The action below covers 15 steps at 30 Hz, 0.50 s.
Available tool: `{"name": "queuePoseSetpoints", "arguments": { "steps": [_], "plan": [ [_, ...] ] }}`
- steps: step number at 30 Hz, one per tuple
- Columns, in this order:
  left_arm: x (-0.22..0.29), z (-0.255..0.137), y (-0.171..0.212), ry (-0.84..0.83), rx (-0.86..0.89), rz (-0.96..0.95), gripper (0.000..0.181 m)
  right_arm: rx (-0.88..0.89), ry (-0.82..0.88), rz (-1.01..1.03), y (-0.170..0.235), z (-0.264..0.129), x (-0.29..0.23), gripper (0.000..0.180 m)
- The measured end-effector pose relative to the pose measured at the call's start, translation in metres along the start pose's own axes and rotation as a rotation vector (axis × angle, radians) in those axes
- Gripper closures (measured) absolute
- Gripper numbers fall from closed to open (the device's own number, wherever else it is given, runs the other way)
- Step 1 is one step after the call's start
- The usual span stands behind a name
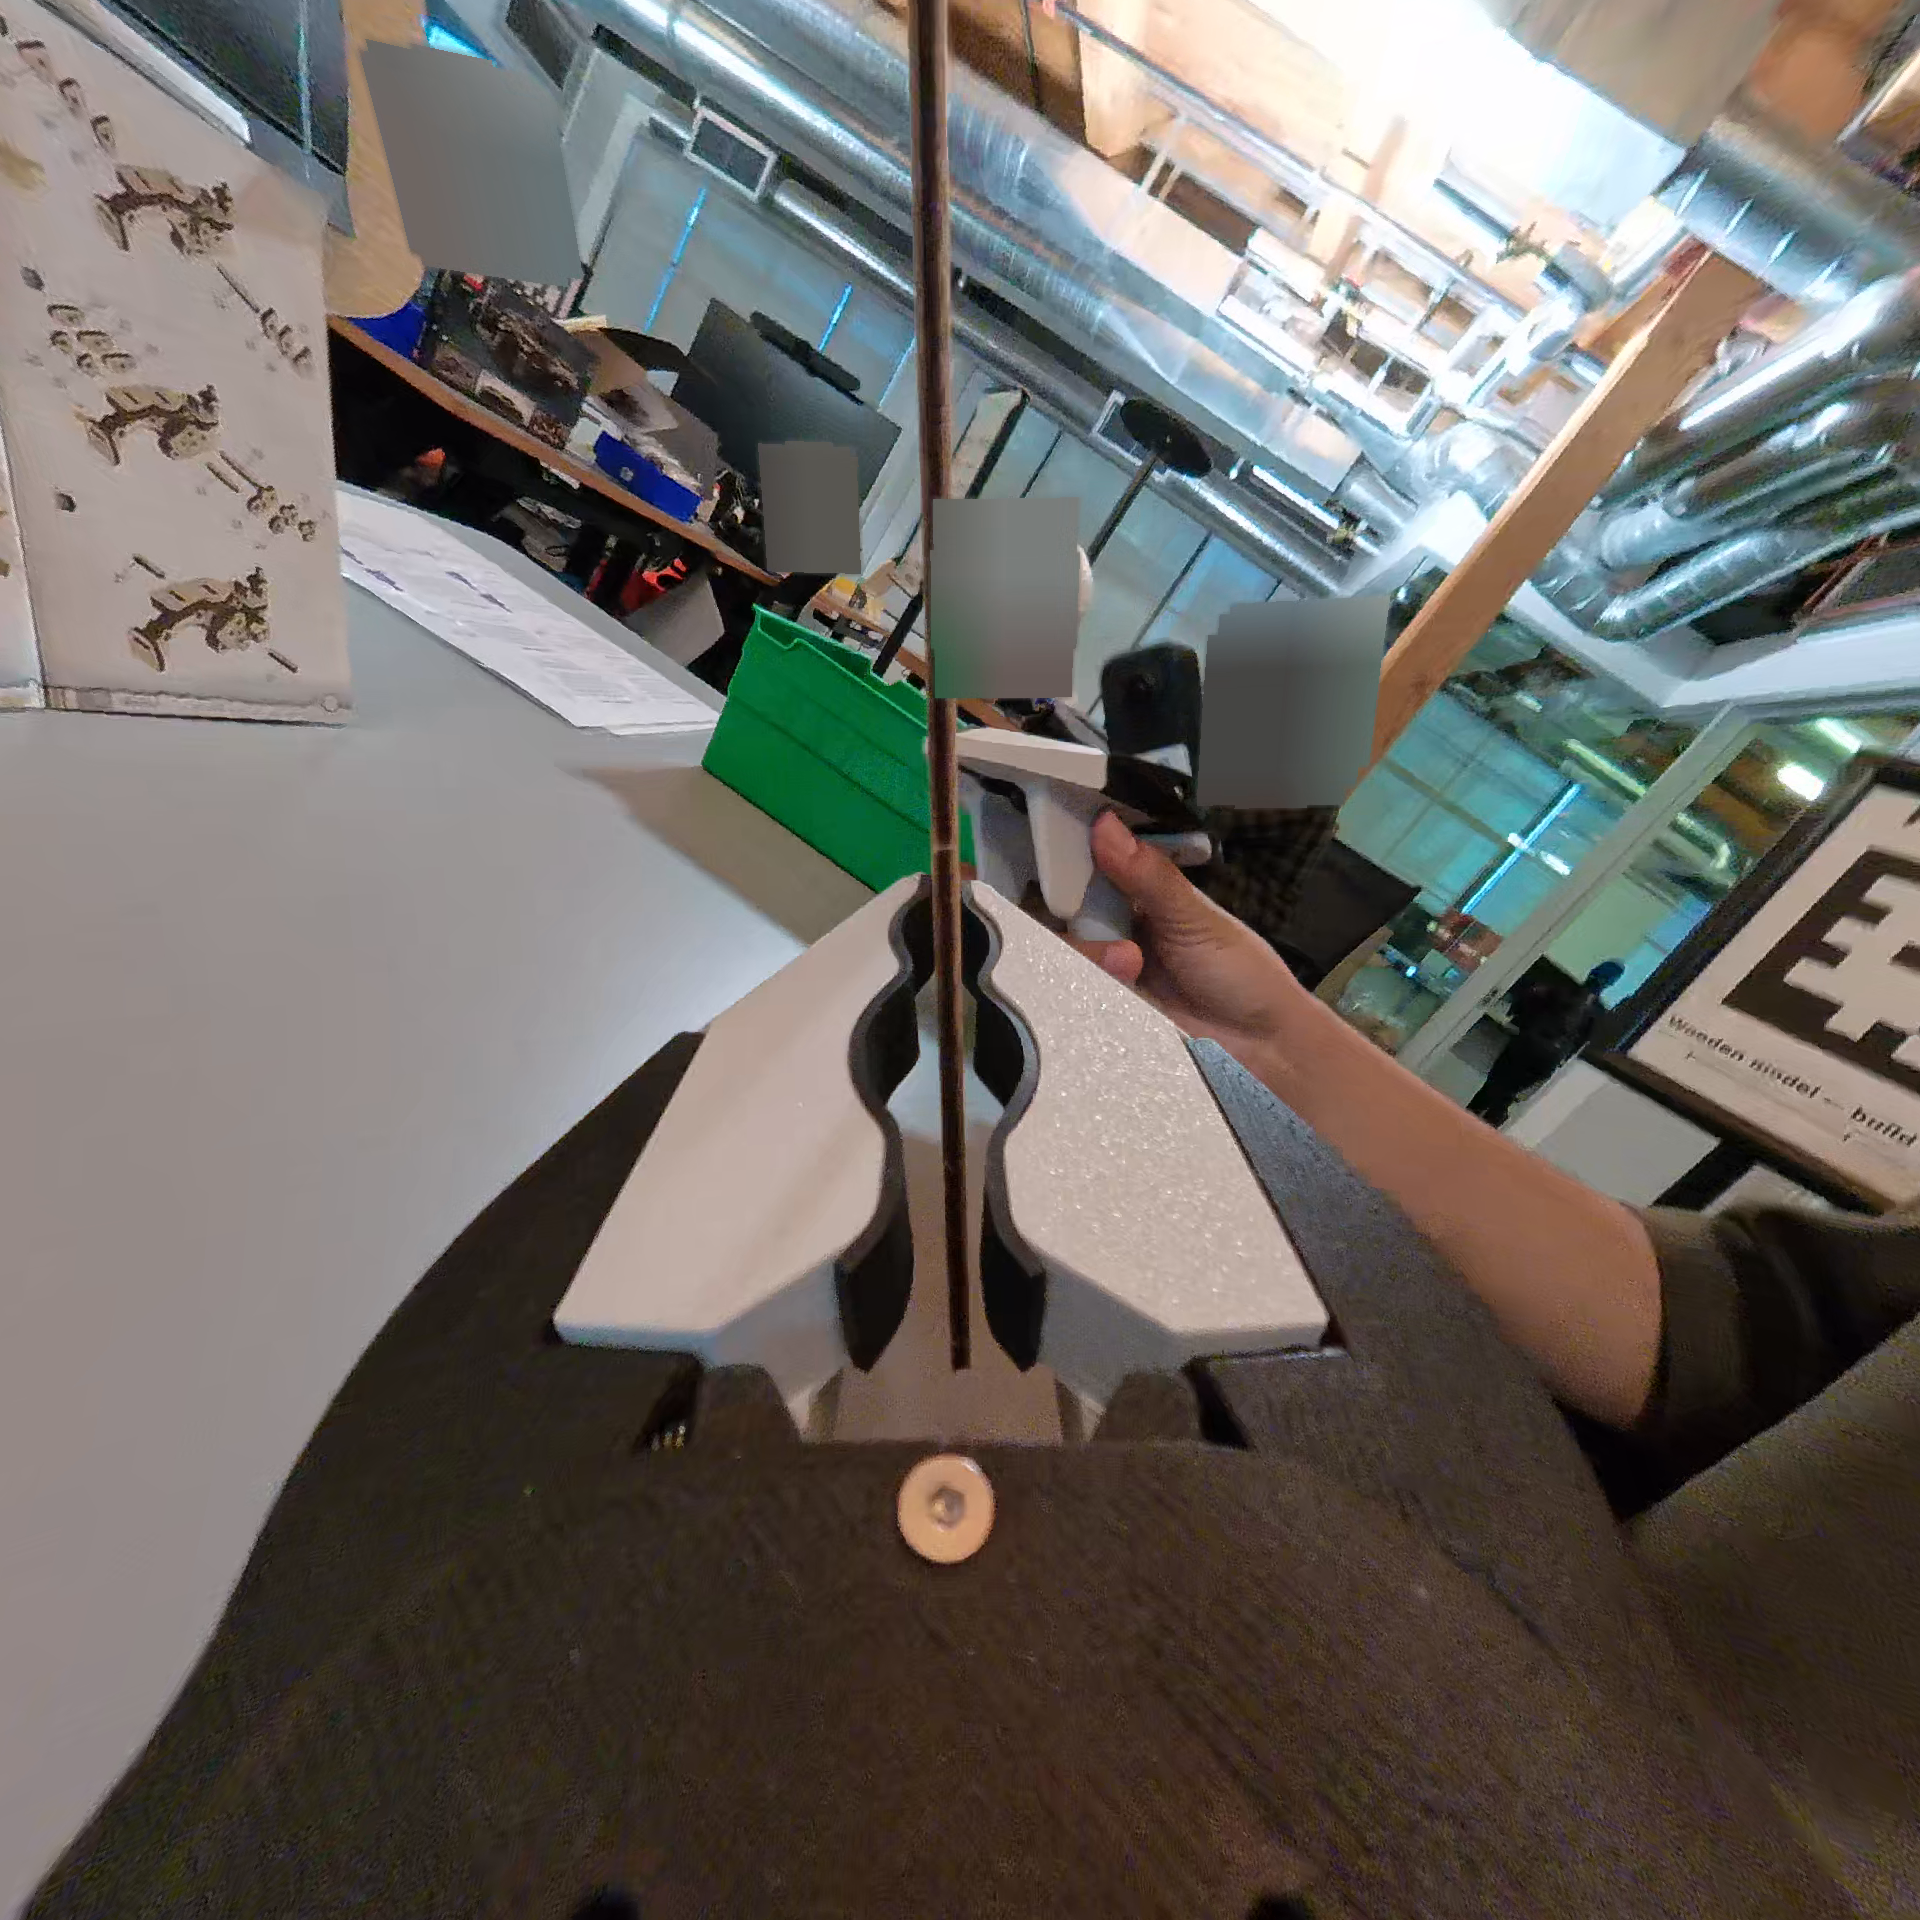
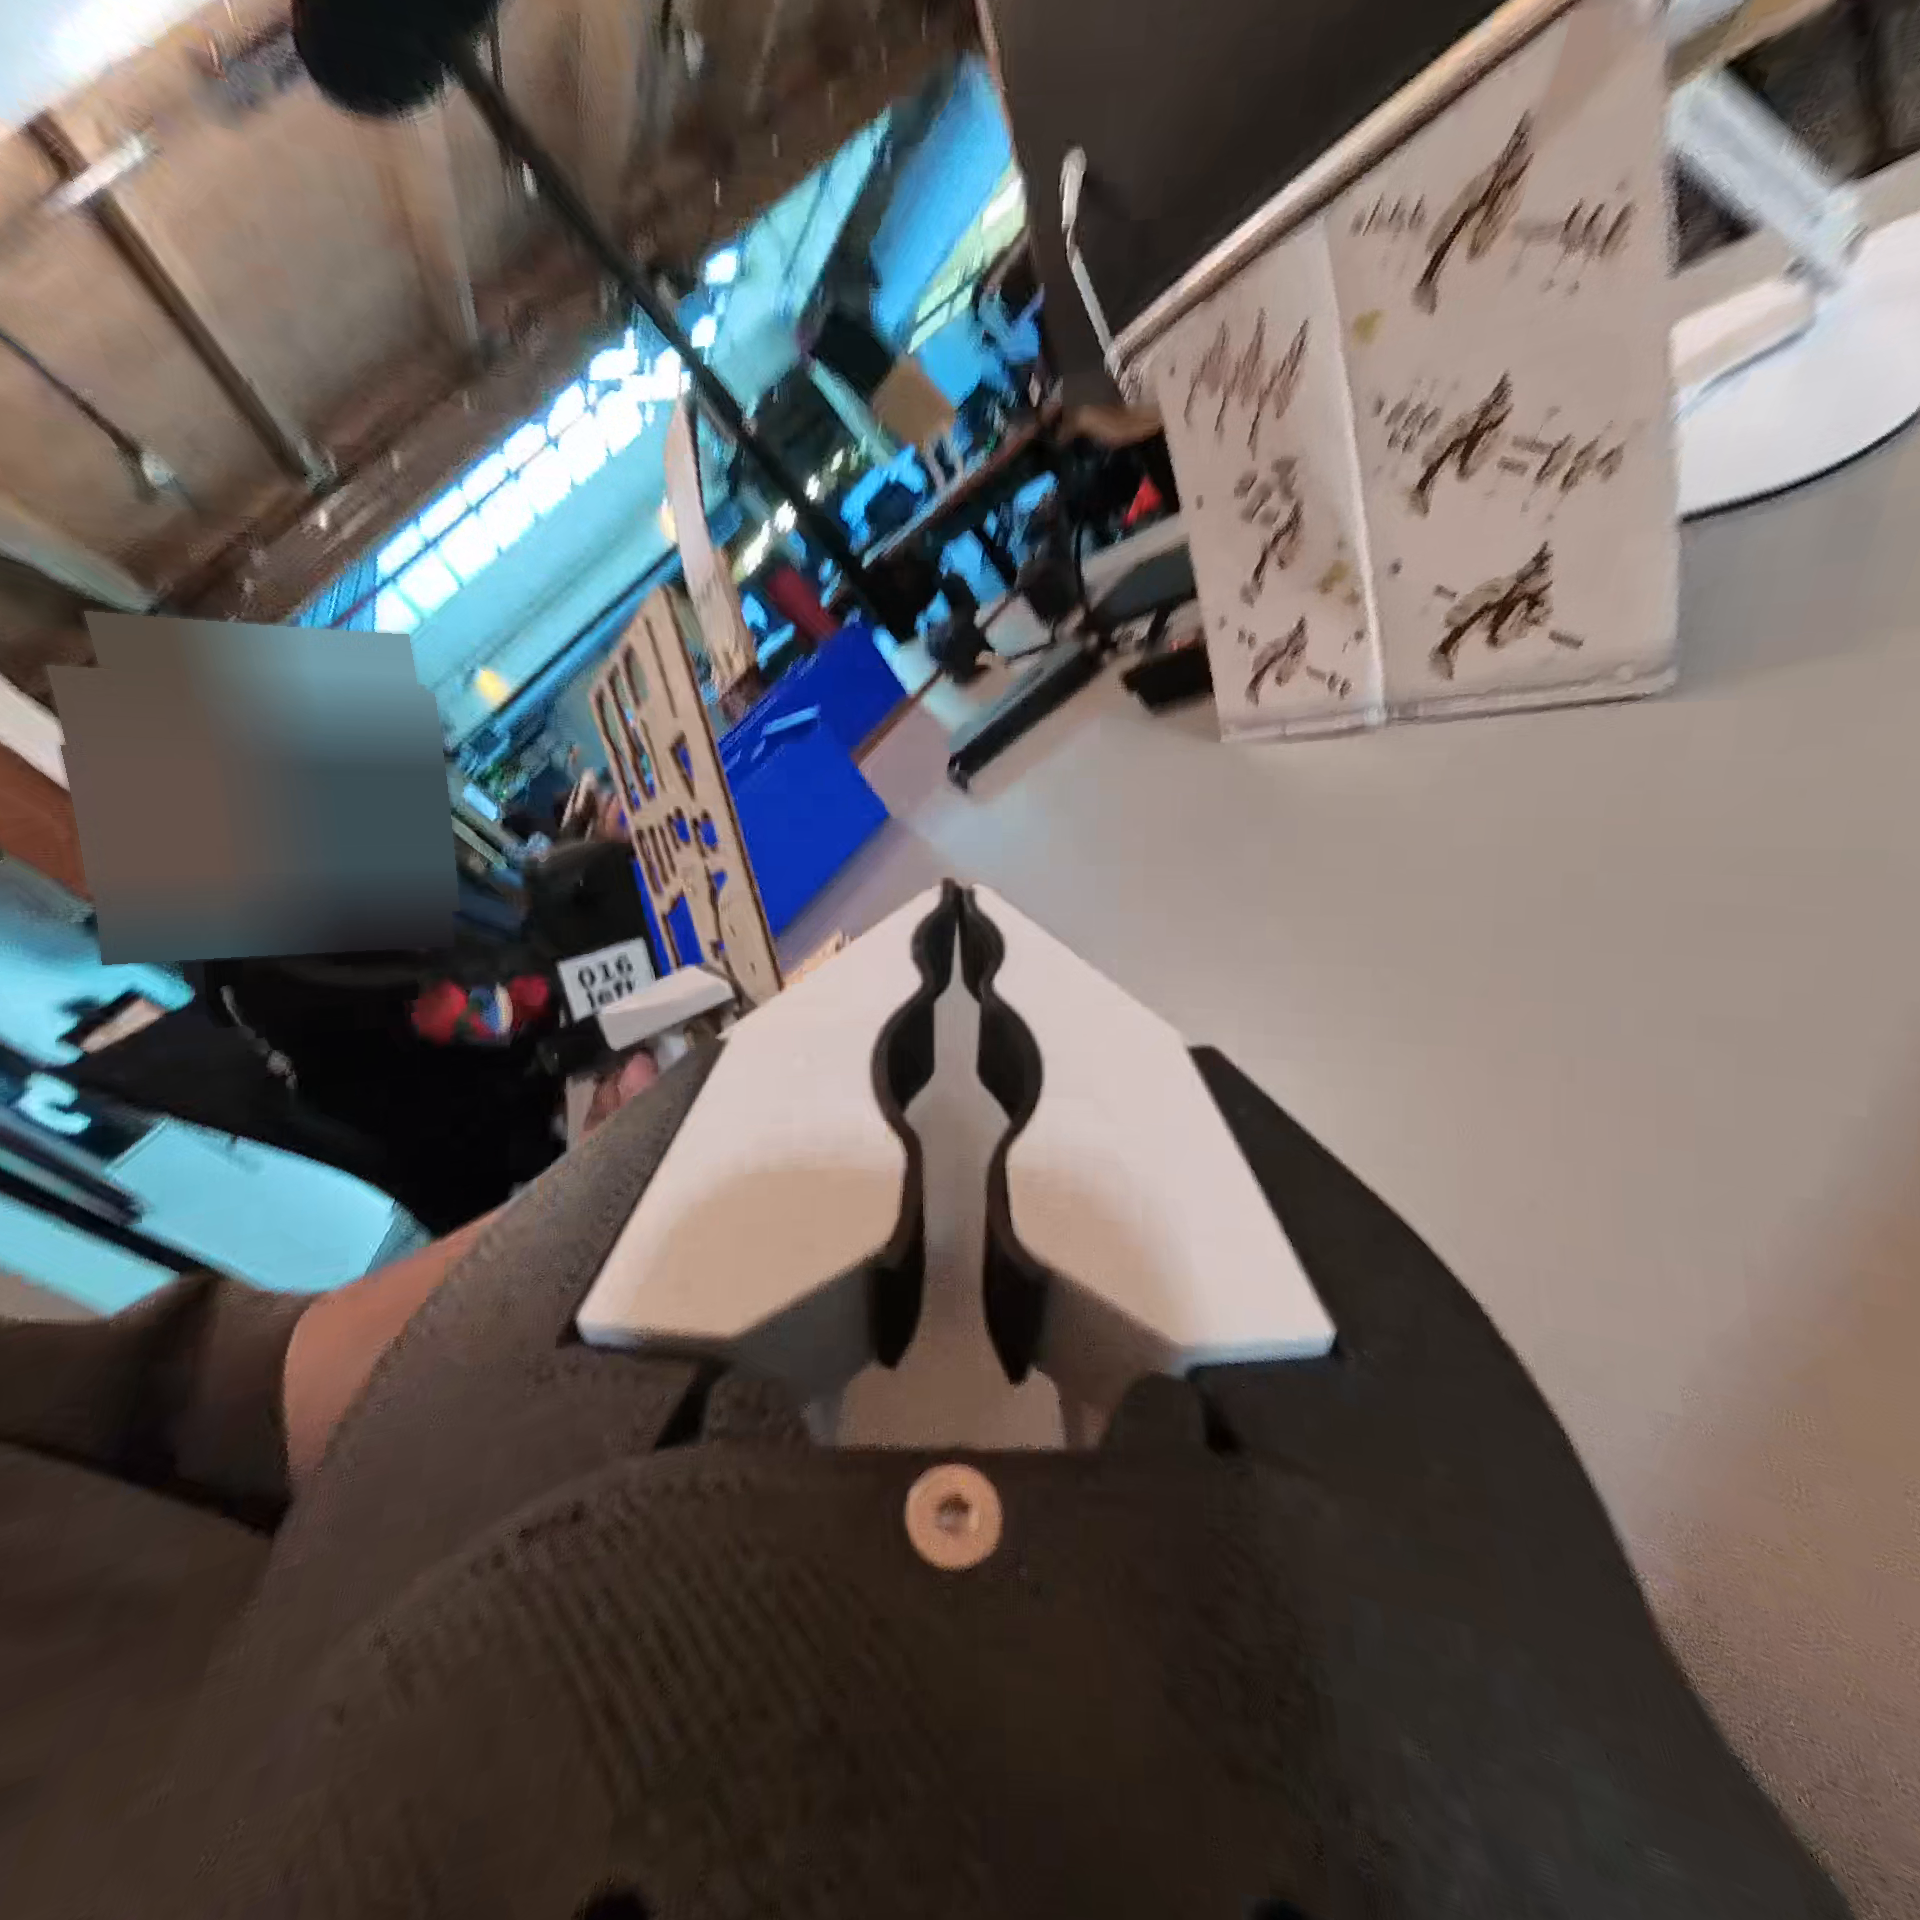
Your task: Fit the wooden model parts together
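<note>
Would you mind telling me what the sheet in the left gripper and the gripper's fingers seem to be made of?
Wooden sheet: likely thin laser-cut plywood, judging by its dark, burnt-looking edge. Left gripper fingers: apparently matte grey printed plastic with a grainy surface, lined with smooth black wavy pads, possibly rubber.

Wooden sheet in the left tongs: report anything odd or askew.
Nothing stands out. The wooden sheet stands upright, edge-on, clamped between the left tongs. The right tongs are shut and empty. No damage is visible.
</note>
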<state>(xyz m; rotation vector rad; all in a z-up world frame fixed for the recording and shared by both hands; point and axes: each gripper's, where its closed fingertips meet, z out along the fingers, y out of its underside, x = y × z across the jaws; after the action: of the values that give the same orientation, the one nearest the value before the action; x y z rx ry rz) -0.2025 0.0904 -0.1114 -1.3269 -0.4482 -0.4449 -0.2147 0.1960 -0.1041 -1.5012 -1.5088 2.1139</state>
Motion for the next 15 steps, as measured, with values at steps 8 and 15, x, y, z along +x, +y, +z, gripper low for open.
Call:
{"name": "queuePoseSetpoints", "arguments": {
  "steps": [8,15],
  "plan": [
    [-0.008,0.012,0.011,0.005,-0.067,-0.104,0.181,-0.107,0.453,-0.584,0.001,-0.031,0.05,0.153],
    [-0.011,0.018,0.018,0.002,-0.1,-0.15,0.181,-0.019,0.441,-0.545,0.0,-0.027,0.041,0.18]
  ]
}}
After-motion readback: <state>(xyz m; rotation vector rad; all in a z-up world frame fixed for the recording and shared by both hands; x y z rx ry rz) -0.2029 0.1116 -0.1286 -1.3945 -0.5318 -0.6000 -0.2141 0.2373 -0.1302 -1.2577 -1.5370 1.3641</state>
